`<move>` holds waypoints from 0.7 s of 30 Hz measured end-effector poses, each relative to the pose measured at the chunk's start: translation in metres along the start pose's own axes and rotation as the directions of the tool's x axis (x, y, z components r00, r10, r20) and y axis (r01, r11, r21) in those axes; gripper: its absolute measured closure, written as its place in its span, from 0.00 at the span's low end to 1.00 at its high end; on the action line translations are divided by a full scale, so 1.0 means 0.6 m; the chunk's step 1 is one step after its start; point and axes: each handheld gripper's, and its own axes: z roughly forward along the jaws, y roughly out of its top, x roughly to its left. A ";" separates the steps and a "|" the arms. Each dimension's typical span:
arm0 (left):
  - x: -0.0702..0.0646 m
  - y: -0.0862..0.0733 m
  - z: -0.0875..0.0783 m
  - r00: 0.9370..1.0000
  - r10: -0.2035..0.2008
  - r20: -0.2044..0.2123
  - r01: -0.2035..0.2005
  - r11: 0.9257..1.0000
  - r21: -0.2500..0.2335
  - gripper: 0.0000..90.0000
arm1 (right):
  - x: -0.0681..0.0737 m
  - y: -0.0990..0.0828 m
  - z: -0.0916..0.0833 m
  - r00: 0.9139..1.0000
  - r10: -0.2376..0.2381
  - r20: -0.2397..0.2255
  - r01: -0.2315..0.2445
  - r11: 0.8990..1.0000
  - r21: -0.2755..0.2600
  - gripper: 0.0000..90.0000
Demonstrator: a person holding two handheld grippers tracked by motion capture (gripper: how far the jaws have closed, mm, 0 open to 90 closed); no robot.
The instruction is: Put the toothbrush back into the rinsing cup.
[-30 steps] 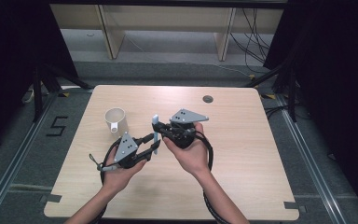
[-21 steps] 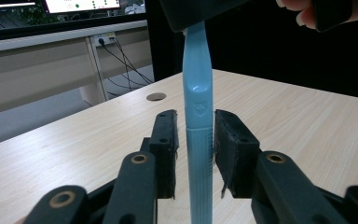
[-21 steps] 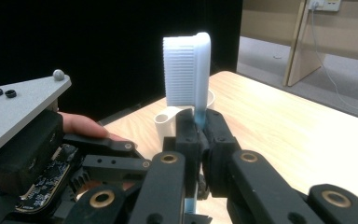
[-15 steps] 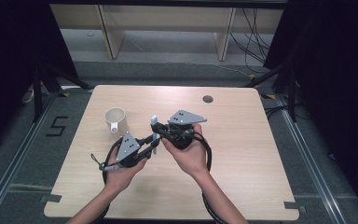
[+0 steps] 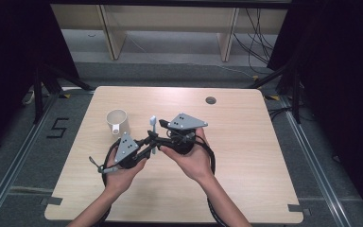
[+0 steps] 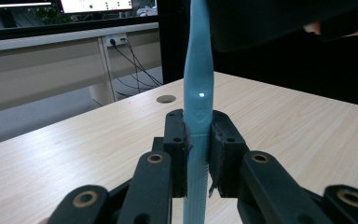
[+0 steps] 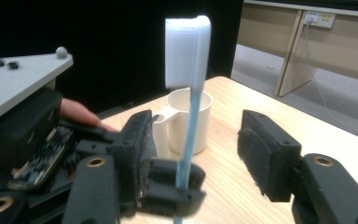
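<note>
A light blue toothbrush point(image 5: 153, 126) with white bristles stands upright above the table's middle. My left gripper point(image 6: 199, 135) is shut on its handle point(image 6: 199, 84), its pads having just closed onto it. My right gripper point(image 7: 200, 144) faces it from the right; its jaws have just been opening and now stand wide on either side of the toothbrush point(image 7: 189, 116), touching nothing. In the high view the left gripper point(image 5: 151, 143) and the right gripper point(image 5: 159, 137) meet tip to tip. A cream mug point(image 5: 118, 122) stands upright behind them to the left, and the mug point(image 7: 186, 121) lies behind the brush.
The wooden table point(image 5: 246, 156) has a round cable hole point(image 5: 211, 100) at the back right. Cables loop from both grippers over the table near the person's forearms. Beyond the far edge are a grey floor and pale shelf legs point(image 5: 109, 38).
Both hands and the upright toothbrush stand where they were. The jaws are too small in the earlier high views to compare.
</note>
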 end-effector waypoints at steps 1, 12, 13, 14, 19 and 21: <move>0.002 -0.001 -0.001 1.000 -0.001 -0.004 0.001 1.000 0.003 0.87 | -0.002 -0.001 -0.003 1.000 -0.018 0.002 0.018 1.000 -0.008 0.49; 0.023 0.000 -0.017 0.999 -0.012 -0.039 0.012 1.000 -0.013 0.87 | -0.029 -0.026 -0.042 0.999 0.021 0.040 -0.020 1.000 -0.009 0.47; 0.026 0.001 -0.020 0.999 -0.014 -0.044 0.013 1.000 -0.016 0.87 | -0.040 -0.034 -0.052 0.998 0.029 0.053 -0.028 1.000 -0.015 0.48; 0.028 0.001 -0.023 0.999 -0.019 -0.049 0.018 1.000 -0.015 0.87 | -0.044 -0.039 -0.058 0.997 0.030 0.068 -0.030 1.000 -0.006 0.48; 0.042 0.001 -0.037 0.996 -0.033 -0.078 0.031 0.999 -0.023 0.87 | -0.068 -0.061 -0.077 0.992 0.025 0.121 -0.024 1.000 -0.011 0.51; 0.047 0.000 -0.043 0.995 -0.044 -0.090 0.042 0.999 -0.027 0.87 | -0.078 -0.072 -0.086 0.989 0.035 0.142 -0.034 0.999 -0.008 0.52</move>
